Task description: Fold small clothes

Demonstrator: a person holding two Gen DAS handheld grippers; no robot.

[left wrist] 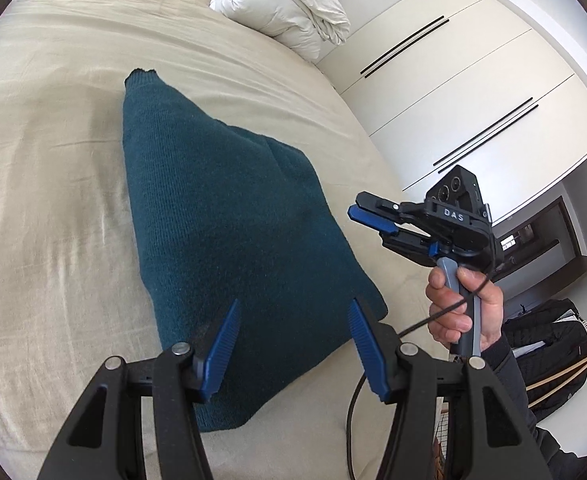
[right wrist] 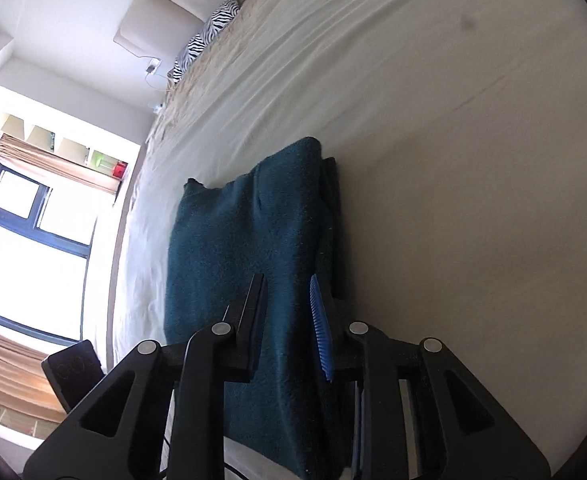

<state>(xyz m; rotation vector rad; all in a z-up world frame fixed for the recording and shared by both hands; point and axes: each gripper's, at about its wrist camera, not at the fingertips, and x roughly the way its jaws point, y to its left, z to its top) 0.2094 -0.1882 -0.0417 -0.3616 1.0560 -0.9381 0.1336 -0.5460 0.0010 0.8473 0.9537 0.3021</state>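
On the beige bed sheet (left wrist: pixel 53 160) lies a dark teal knitted garment (left wrist: pixel 213 216), folded into a narrow layered stack. Left gripper (left wrist: pixel 293 344) spread, empty. Right gripper (right wrist: pixel 289 320) slightly parted, holding nothing. Judged near complete; perhaps one fold remains.

Bright daylight from blown-out window (right wrist: pixel 33 236); soft shadows on bed (right wrist: pixel 453 200); fisheye bending, dark vignette at edges.

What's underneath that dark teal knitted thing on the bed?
The folded teal sweater lies flat on the beige bedsheet. At its right edge in the right wrist view, more teal layers show tucked beneath. Whatever else it covers is hidden.
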